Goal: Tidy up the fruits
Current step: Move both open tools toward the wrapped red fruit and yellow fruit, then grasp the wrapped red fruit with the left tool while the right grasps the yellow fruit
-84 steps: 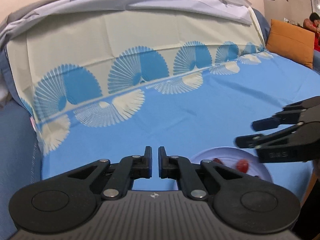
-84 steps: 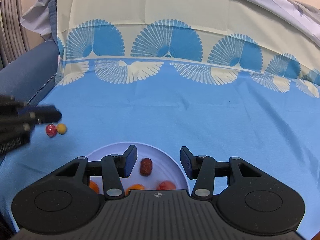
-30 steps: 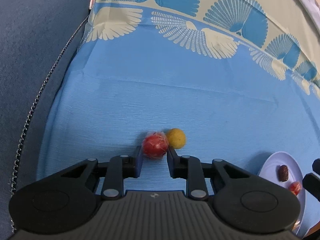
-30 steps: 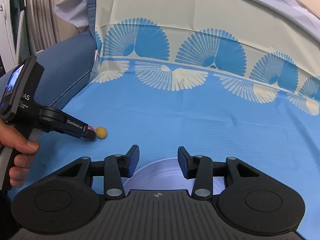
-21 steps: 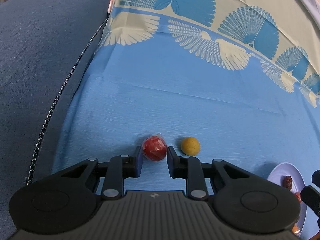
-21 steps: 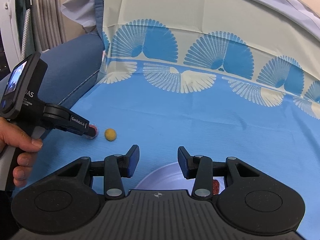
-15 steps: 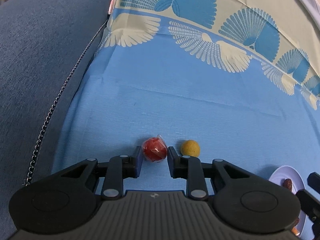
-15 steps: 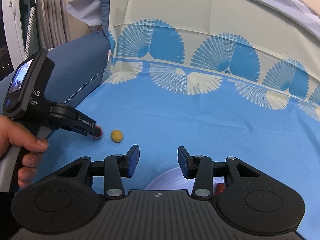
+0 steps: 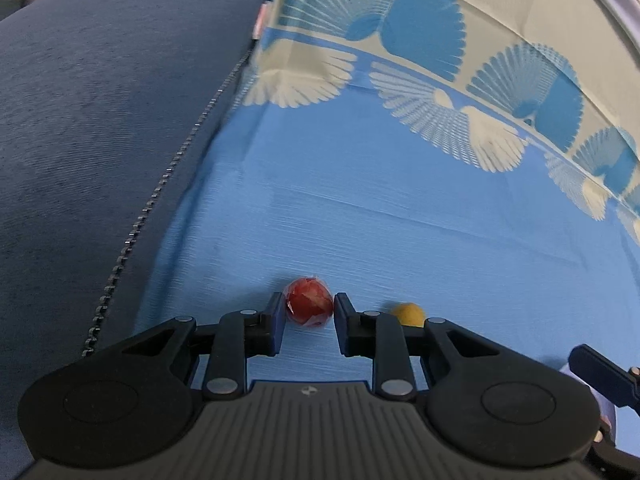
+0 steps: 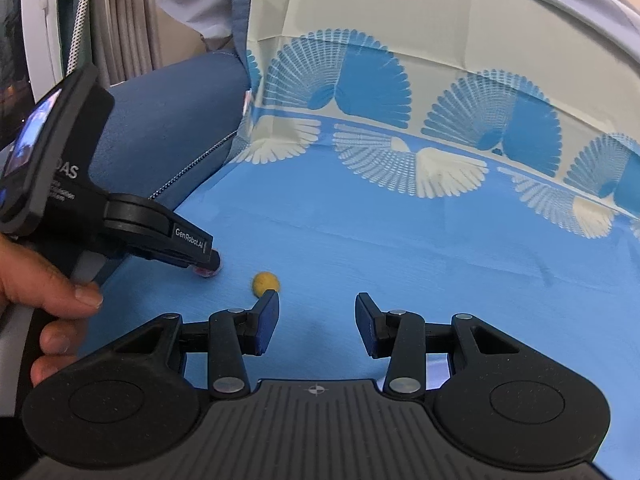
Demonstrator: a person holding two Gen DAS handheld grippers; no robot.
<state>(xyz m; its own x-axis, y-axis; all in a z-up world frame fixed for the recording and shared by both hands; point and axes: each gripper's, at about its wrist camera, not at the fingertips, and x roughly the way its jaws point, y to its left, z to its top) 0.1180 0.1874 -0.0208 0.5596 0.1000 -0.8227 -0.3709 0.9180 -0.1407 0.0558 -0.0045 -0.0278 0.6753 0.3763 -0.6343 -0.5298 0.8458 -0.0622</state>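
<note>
The left tool (image 9: 308, 320) clenches the red fruit (image 9: 309, 307) for carrying; the right tool (image 10: 316, 320) hangs released, empty, near the yellow fruit (image 10: 265, 282).

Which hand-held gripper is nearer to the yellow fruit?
Right. The right hand-held gripper has one fingertip just before the yellow fruit; the left hand-held gripper holds the red fruit beside it.

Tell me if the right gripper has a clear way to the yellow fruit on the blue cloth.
Probably yes: the right gripper is open and empty, and the yellow fruit lies bare just past its left fingertip, apart from the left gripper.
</note>
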